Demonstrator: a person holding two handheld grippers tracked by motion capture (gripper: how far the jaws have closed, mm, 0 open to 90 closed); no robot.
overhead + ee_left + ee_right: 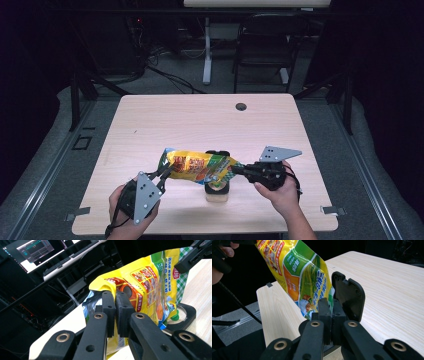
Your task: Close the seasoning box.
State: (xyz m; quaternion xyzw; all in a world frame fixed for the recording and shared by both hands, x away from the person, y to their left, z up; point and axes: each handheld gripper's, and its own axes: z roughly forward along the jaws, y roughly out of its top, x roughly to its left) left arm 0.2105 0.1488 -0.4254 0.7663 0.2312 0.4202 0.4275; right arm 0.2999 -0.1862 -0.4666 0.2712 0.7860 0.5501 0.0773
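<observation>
A yellow and green snack bag [197,167] hangs stretched between both grippers, just above the table [200,120]. My left gripper [164,176] is shut on the bag's left end, and in the left gripper view its pads [109,306] pinch the crumpled yellow edge of the bag [147,282]. My right gripper [236,169] is shut on the right end. In the right gripper view its jaws close on the green corner of the bag [299,272]. The right gripper [190,255] also reaches in at the top right of the left gripper view.
A small black device on a pale base [217,192] stands on the table under the bag; its black plate [349,295] rises just behind my right jaws. A cable hole [241,106] lies at the table's far side. A chair [262,45] stands beyond.
</observation>
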